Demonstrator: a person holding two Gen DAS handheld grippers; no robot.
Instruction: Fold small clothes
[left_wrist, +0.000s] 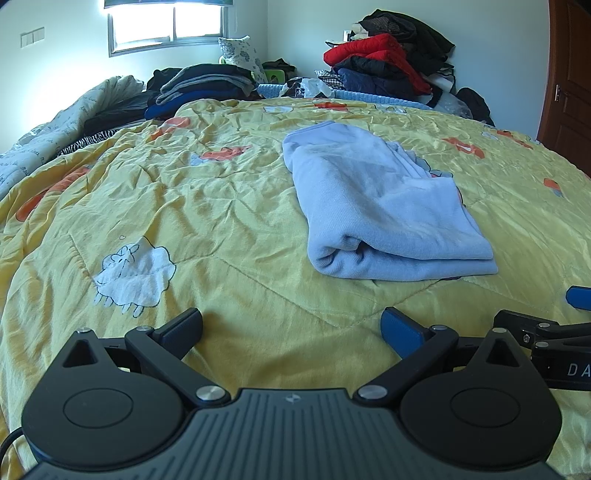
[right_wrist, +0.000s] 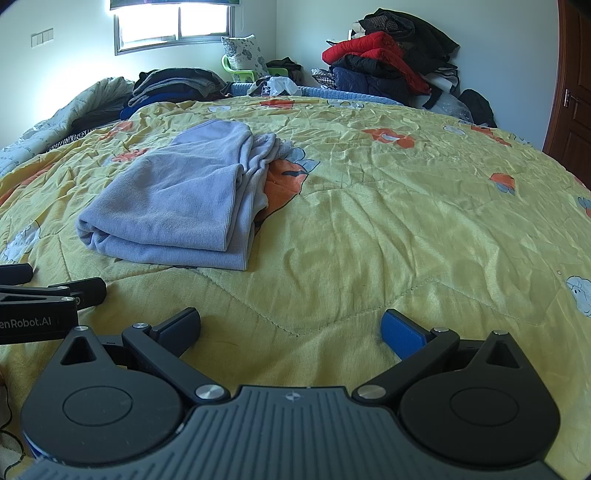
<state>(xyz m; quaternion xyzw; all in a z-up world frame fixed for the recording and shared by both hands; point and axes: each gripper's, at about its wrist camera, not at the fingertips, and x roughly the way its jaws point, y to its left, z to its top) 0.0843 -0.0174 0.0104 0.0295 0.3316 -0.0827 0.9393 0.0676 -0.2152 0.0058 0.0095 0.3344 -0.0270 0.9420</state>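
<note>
At the far left a rumpled pale duvet (left_wrist: 55, 122) lies beside a stack of dark folded clothes (left_wrist: 199, 86) near the window end of the bed. The left gripper (left_wrist: 291, 328) hovers low over the yellow quilt (left_wrist: 221, 206), its fingers spread wide apart with nothing between them. Just ahead and to its right, the light blue garment (left_wrist: 373, 206) lies on the quilt, doubled over into a thick rectangle with the rounded fold edge facing the grippers; a loose layer trails out along its far right side. The right gripper (right_wrist: 291, 328) sits close beside the left one, also over bare quilt, fingers likewise wide apart and empty, the garment ahead and to its left. Behind, against the wall, a heap of jackets (right_wrist: 388, 62) rises, and a brown door (right_wrist: 572, 92) stands at the far right. The fold looks largely done and both tools appear clear of the cloth. The next move probably calls for tidying the trailing layer or making one more fold, with each gripper reaching forward to pinch a near corner.
</note>
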